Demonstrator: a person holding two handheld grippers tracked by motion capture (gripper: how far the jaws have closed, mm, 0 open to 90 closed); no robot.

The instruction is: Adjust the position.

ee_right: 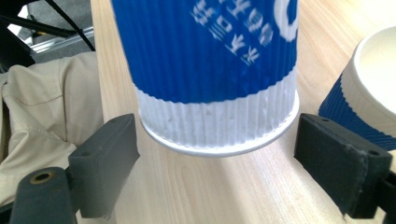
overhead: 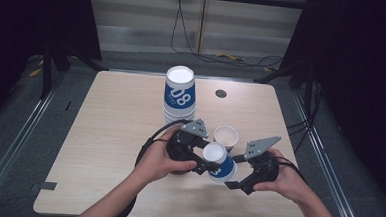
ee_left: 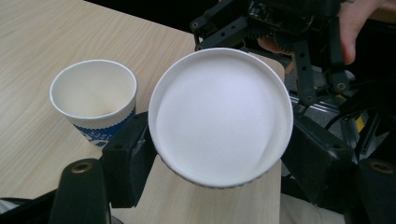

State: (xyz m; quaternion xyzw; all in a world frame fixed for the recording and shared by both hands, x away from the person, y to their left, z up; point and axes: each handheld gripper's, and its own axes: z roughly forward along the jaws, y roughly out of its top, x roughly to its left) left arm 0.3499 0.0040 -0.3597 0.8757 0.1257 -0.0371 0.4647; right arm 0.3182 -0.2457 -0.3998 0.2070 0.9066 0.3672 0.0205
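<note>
Left tool [overhead: 209, 165]: black two-jaw tool with blocky, matte pads, a grey three-cornered plate on top and a looping black cable; its jaws are clamped on the held cup, one pad pressed against each side just under the rim, as the left gripper view shows.
Right tool [overhead: 231, 184]: same black build with its own grey plate; in the right gripper view its two rubbery pads stand spread either side of the held cup's base with a gap on both sides, so they press on nothing.
Held cup [ee_left: 220, 114]: round paper cup, smooth white inside, with a thin rolled rim; its outer wall is finely ribbed, blue with white lettering above and a plain white ribbed band at the foot. It hangs tilted above the near part of the worktop, between the two tools.
Second cup [overhead: 225, 137]: same tapered paper shape, white inside with a blue ribbed wall; it stands upright and mouth-up on the worktop just beyond the held cup, apart from it.
Cup stack [overhead: 179, 94]: several like cups nested upside down, flat white base uppermost, blue band with white print below, stepped white rims at the foot; it stands near the far middle of the worktop.
Worktop [overhead: 109, 134]: pale wood-grain board, matte and flat, with rounded corners.
Dark disc [overhead: 221, 93]: small round mark near the far edge; material not clear.
</note>
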